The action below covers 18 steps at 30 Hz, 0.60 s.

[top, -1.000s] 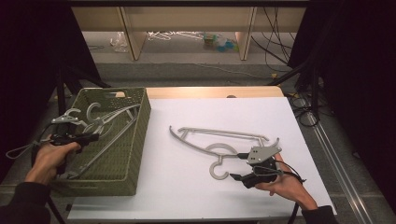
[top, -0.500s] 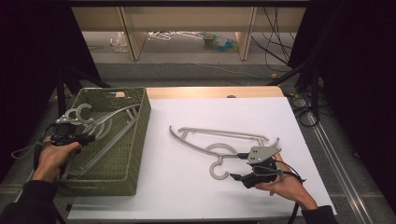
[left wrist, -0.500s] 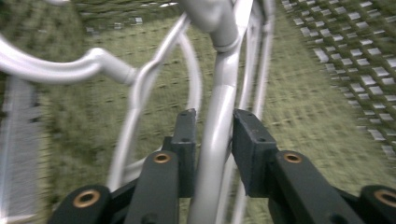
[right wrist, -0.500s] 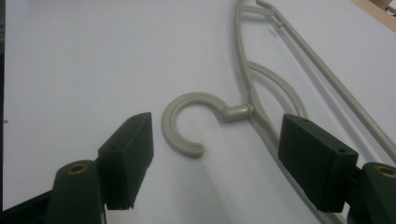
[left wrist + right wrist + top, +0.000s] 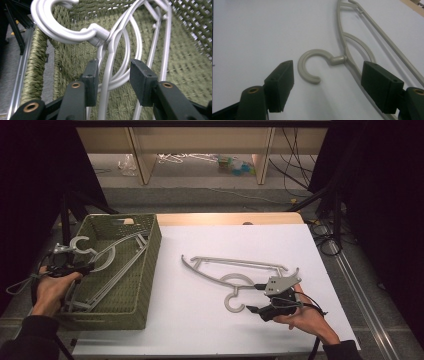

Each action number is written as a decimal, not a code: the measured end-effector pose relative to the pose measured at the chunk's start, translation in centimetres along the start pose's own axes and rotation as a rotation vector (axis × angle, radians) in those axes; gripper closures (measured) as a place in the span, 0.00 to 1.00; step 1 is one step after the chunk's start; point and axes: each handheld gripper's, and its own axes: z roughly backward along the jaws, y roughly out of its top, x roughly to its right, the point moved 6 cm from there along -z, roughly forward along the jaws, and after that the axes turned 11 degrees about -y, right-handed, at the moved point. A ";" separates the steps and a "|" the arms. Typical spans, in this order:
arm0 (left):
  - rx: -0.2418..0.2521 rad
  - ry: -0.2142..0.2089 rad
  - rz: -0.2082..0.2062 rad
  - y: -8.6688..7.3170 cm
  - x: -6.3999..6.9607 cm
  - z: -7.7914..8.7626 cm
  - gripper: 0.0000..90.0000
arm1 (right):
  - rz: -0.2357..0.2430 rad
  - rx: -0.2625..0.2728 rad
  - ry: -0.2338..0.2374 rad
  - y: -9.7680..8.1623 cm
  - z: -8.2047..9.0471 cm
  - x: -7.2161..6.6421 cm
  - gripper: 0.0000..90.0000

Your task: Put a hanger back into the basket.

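Note:
A pale grey hanger [image 5: 112, 251] lies slanted in the green woven basket [image 5: 150, 270], its hook over the left rim. My left gripper [image 5: 75, 267] is at that hook end. In the left gripper view the hanger's neck [image 5: 110, 50] runs between the jaws of the left gripper [image 5: 113, 80], which have just been opening; gaps show beside both pads. A second grey hanger [image 5: 235, 265] lies flat on the white table. My right gripper [image 5: 255, 307] is open at its hook [image 5: 307, 62], and the right gripper [image 5: 327, 82] straddles the hook without touching it.
The basket [image 5: 37, 70] stands at the table's left edge, with dark stands beside it. The white tabletop [image 5: 249, 37] spreads around the flat hanger. Shelves and cables lie on the floor beyond the far edge.
The hanger in the basket has shifted a little to the left with my left hand and settled on the rim. The right hand and the flat hanger have not moved.

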 end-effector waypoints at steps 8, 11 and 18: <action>0.129 -0.059 -0.004 1.2 2.5 2.9 0.54 | -0.001 0.005 -0.006 0.0 0.0 0.1 0.30; 0.193 -0.120 -0.023 1.6 4.7 4.5 0.46 | -0.007 0.010 -0.015 0.0 0.0 0.2 0.30; 0.300 -0.314 -0.120 1.3 11.2 5.9 0.35 | -0.019 0.021 -0.029 0.0 0.0 0.5 0.30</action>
